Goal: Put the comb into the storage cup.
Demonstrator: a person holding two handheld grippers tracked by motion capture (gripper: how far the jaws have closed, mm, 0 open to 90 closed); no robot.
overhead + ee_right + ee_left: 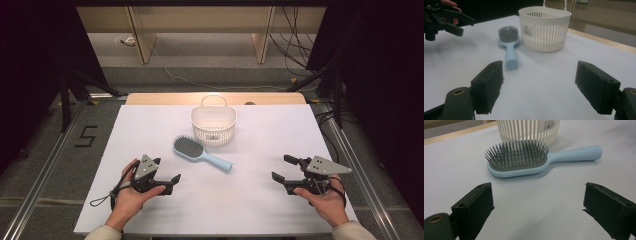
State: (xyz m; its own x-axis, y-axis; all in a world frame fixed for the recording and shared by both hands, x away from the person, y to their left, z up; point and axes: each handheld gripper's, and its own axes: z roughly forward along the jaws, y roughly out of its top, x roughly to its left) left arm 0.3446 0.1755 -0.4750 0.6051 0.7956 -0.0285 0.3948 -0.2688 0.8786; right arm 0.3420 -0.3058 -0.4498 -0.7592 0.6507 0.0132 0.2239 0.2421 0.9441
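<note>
On the white worktop (pixel 150 210) lies a light blue hairbrush (pixel 201 152). Its grey bristles point up. Its handle points toward the person's right side and a bit toward the person. Just behind the brush stands a white basket (pixel 213 125) with thin slits in its wall and a loop handle on its far rim. In the left gripper view the brush head is just in front of the basket, but I cannot tell if they touch.

The left tongs (pixel 169 184) are near the brush, on the person's side of it, and point toward it. A hand (pixel 131 196) holds them. Their jaws are wide apart, and nothing is between them. In the left gripper view the brush lies sideways past the two black jaws, with bare worktop in between.

The right tongs (pixel 282 169) are well apart from the brush, over on the right side of the worktop. Their jaws are wide apart too, with nothing between them. In the right gripper view the brush handle points at the camera, and the basket stands to the right of the brush.
</note>
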